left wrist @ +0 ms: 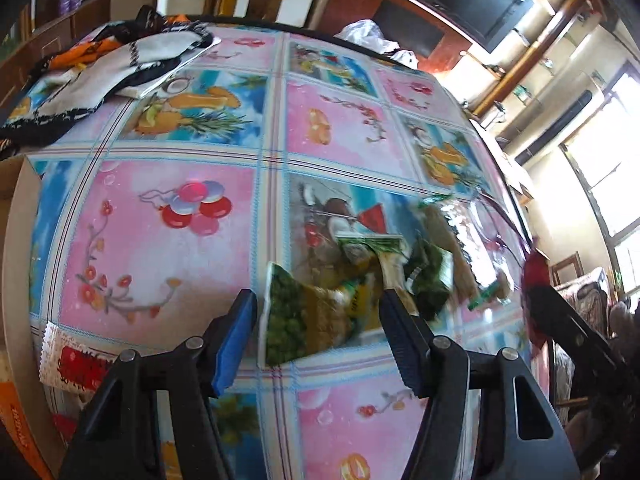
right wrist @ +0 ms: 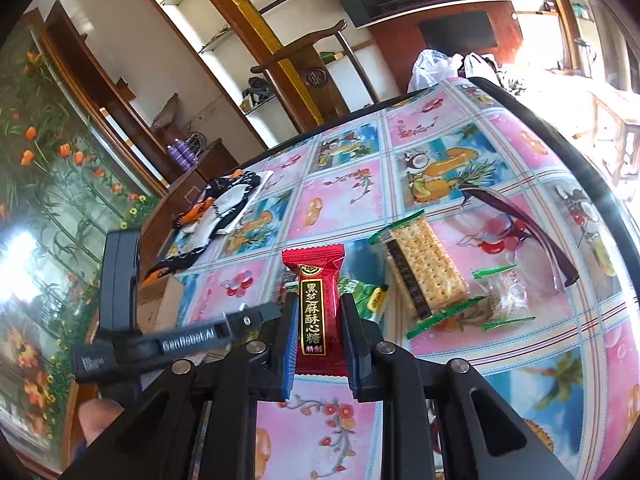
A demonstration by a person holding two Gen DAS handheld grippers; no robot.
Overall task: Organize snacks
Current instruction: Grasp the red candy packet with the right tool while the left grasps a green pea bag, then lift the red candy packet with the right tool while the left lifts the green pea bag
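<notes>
Table under fruit-print oilcloth; cardboard box at left edge. Cracker packet flat on cloth, near glasses. Green pea snack packet lies between spread fingers of left gripper, not gripped. Right gripper clenched on red sesame candy packet, lifted. Step: carrying candy. Next, likely: move to box, release.

Both tongs are built of matte black plastic arms joined by round silver pivot screws. The left tongs and right tongs carry blue ribbed pads inside their fingers. White "GenRobot.AI" lettering marks one black body.
</notes>
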